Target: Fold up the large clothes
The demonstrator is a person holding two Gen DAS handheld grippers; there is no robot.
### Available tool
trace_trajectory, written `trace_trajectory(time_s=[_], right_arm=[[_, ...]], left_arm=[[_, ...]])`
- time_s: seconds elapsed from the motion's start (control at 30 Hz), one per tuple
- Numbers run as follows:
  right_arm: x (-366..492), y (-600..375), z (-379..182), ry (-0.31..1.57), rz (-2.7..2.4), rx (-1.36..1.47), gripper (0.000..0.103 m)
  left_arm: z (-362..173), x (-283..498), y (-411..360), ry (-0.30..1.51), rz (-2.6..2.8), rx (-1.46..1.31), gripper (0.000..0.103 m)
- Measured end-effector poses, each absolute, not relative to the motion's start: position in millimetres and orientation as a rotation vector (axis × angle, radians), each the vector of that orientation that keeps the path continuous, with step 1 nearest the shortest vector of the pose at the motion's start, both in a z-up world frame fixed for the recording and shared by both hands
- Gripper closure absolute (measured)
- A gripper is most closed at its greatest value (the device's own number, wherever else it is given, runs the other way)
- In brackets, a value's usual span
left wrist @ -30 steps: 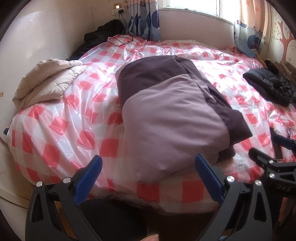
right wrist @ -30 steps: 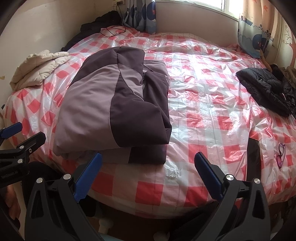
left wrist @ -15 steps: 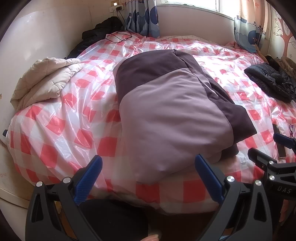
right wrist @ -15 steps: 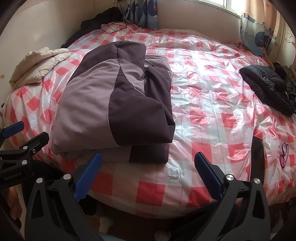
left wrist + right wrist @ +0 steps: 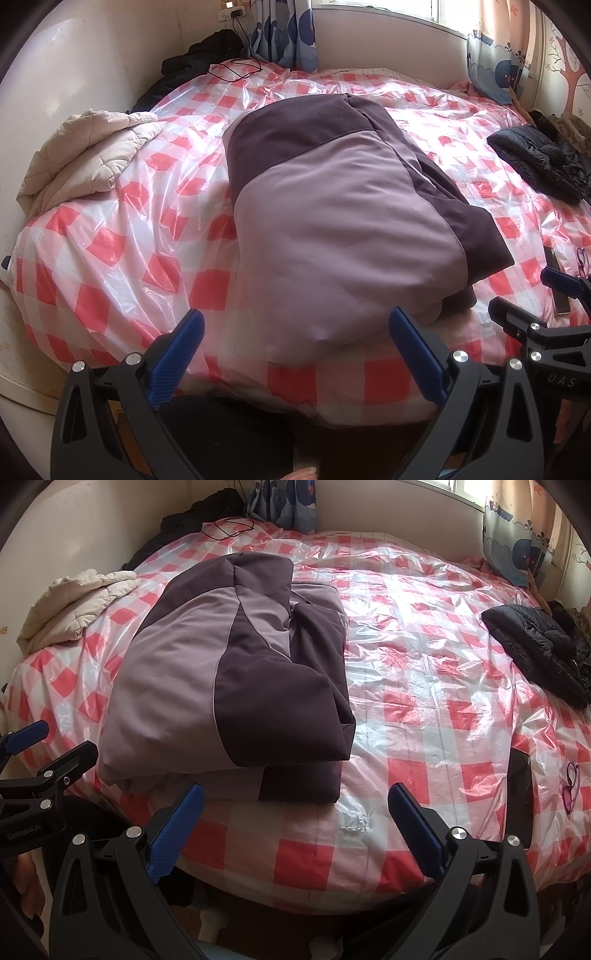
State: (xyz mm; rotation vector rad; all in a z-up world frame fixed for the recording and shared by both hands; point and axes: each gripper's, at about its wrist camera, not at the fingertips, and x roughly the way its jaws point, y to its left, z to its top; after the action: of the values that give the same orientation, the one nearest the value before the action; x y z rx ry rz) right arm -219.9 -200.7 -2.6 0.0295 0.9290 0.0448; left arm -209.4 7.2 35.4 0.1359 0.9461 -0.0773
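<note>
The two-tone purple jacket [image 5: 236,686] lies folded on the bed [image 5: 424,716], apparently finished; the left tool [image 5: 295,350] and right tool [image 5: 295,819] gape wide, holding nothing.

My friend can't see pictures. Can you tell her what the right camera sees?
A folded jacket in light purple and dark purple fabric lies near the front edge of a bed under a shiny red-and-white checked plastic cover. The open right gripper, with blue finger pads, hovers before it. A black puffy coat lies far right, a cream quilted coat far left.
</note>
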Motion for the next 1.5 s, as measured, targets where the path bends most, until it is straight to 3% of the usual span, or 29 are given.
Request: trace_trajectory(time_s=[0.5,0.73,0.87,1.0,1.17,1.4,1.5], right_arm=[[-210.5,-211.5,2.2,0.922,0.046,0.037,0.007],[-153.7,-268.6,21.8,0.885,0.079,0.225,0.007],[-79.1,-277.1,3.0,0.959,0.104,0.267,0.007],[-25.6,-274.5,-55.8,1.132,0.062,0.303,0.007],[-27.7,-287.8,-97.5,1.157,0.191,0.532,0.007],[-34.2,-293.6,-93.7,1.123,0.183,0.520,0.007],[-28.2,-302.2,-114.5,1.190,0.281,0.686,0.007]], left_arm=[[32.7,-198.3,14.4,0.942,-0.079,0.140,0.007],[19.8,-108.7,96.8,1.025,-0.072,-0.170,0.007],[-8.6,-54.2,125.1,1.096,-0.042,-0.259,0.007],[-35.5,-23.0,133.3,1.173,-0.211,-0.443,0.007],[-42.7,-19.5,114.4,1.214,-0.341,-0.423,0.006],[-47.8,-25.9,96.7,1.208,-0.420,-0.511,0.006],[-48.4,-24.5,79.6,1.203,-0.415,-0.464,0.006]])
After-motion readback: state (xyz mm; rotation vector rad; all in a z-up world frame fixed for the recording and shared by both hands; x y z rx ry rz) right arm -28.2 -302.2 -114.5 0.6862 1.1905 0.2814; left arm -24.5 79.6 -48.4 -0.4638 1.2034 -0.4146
